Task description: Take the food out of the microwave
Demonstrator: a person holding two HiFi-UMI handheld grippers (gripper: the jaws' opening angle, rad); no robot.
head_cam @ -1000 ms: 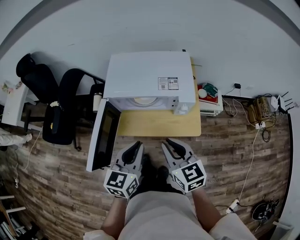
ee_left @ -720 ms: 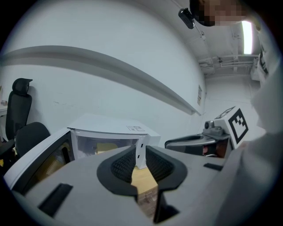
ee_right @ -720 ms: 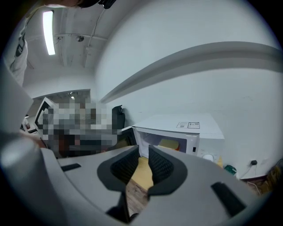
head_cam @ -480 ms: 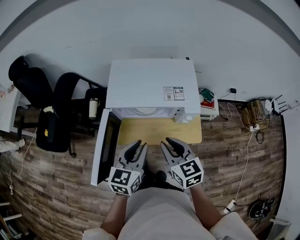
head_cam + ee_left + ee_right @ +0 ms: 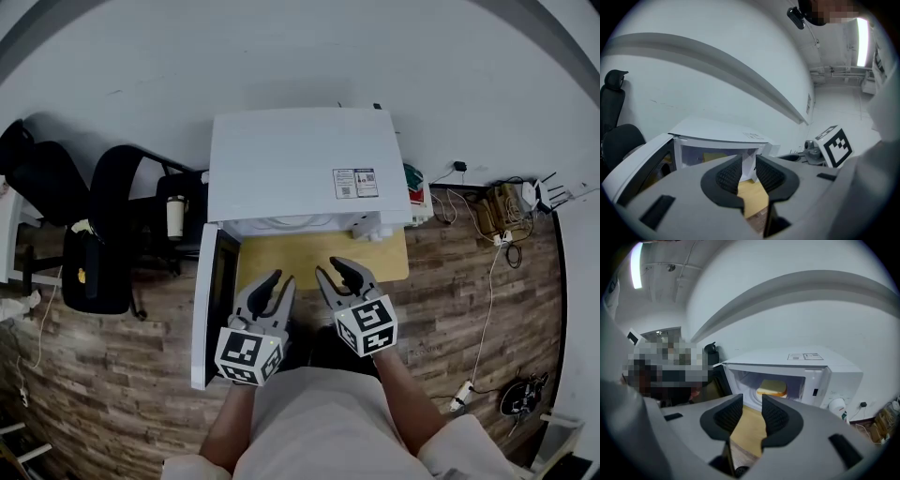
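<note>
A white microwave stands on a small wooden table, its door swung open to the left. In the right gripper view a yellow slice of food lies inside the lit cavity of the microwave. My right gripper hovers over the table's front edge; its jaws are opening, with nothing between them. My left gripper is beside it, near the door, open a little and empty. The left gripper view shows the microwave from the door side; the food is hidden there.
Black office chairs and a tall cup stand left of the microwave. Cables and a power strip lie on the wooden floor at the right. A white cup sits beside the microwave's right side.
Both grippers have moved forward toward the open microwave, which now sits closer in the head view. The right gripper's jaws stand a bit wider apart.
</note>
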